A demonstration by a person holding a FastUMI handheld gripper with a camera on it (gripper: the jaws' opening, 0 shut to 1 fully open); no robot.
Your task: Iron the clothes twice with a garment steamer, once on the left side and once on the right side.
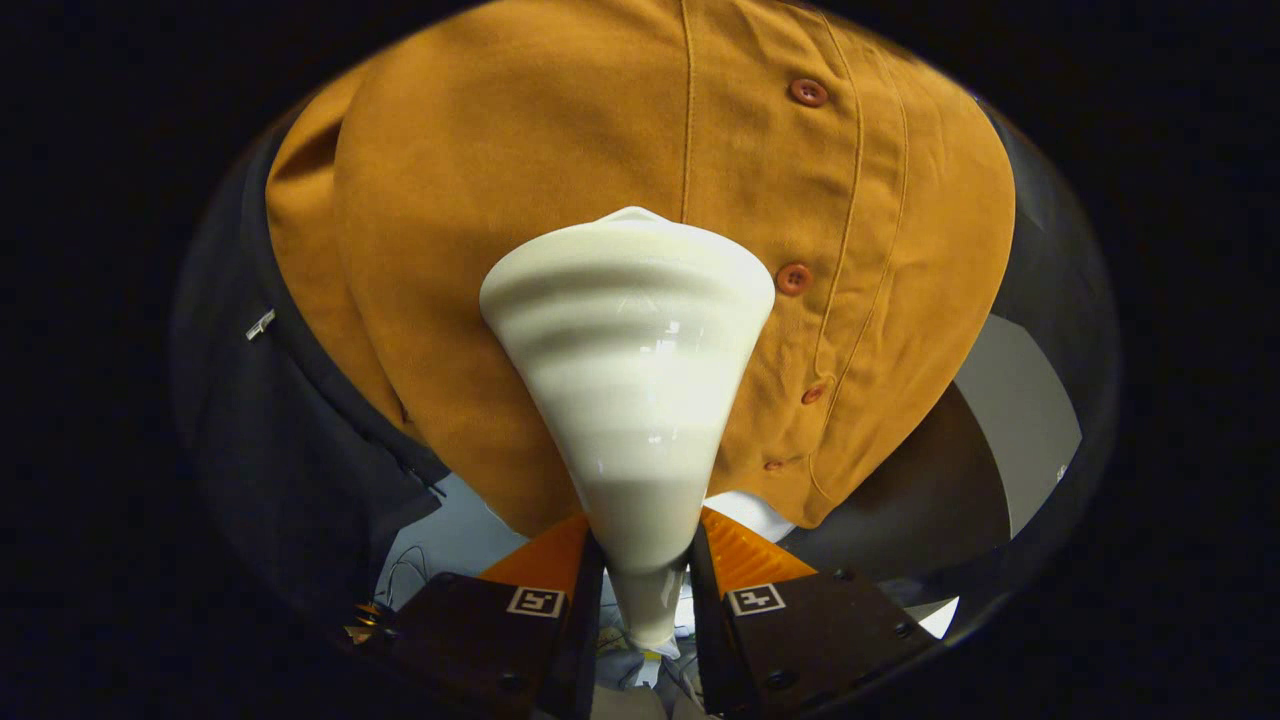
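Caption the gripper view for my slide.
Gripper shut on cream cone-shaped steamer head, pressed against hanging mustard button-front shirt.

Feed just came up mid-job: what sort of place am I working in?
Probably a garment-steaming station: a mustard-yellow buttoned shirt hangs ahead, a dark garment beside it, and the gripper is shut on a cream cone-shaped steamer head.

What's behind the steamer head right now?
The mustard shirt lies behind the steamer head, with its button placket beside it. Fabric directly behind the head is covered. The gripper is shut on the steamer's neck.
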